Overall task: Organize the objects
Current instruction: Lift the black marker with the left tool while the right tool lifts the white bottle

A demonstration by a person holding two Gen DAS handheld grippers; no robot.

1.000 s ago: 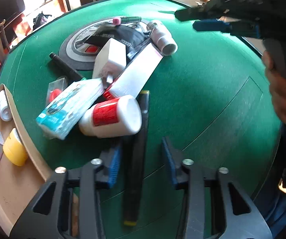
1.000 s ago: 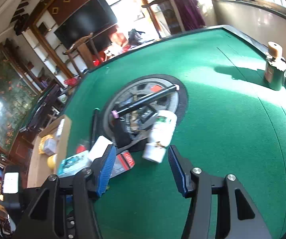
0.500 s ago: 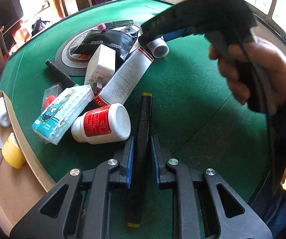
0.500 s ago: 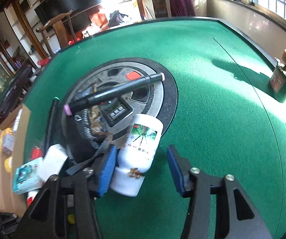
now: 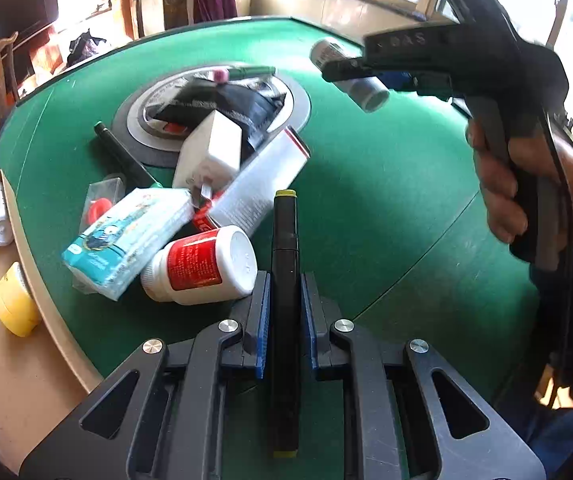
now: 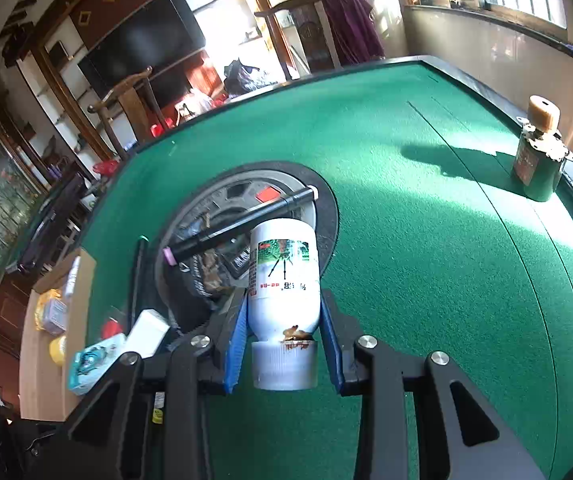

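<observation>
A black marker with yellow ends [image 5: 285,240] lies along my left gripper [image 5: 284,280], which is shut on its barrel just above the green table. My right gripper [image 6: 282,320] has its jaws closing on a white bottle with a picture label [image 6: 284,272], and both blue pads [image 6: 235,340] touch its sides near the cap. In the left wrist view that bottle [image 5: 366,94] hangs off the felt in the right gripper [image 5: 350,70], held by a person's hand [image 5: 502,184].
A pile sits mid-table: a red-label white bottle [image 5: 202,266], a tissue pack [image 5: 126,240], a white box [image 5: 214,152], a long carton [image 5: 262,188], a black pouch on a round disc [image 5: 222,104]. A cardboard box [image 5: 26,240] stands left. A green tin [image 6: 538,160] stands far right.
The left jaws have come together on the black marker. The right gripper moved onto the white bottle, narrowed around it and raised it off the table.
</observation>
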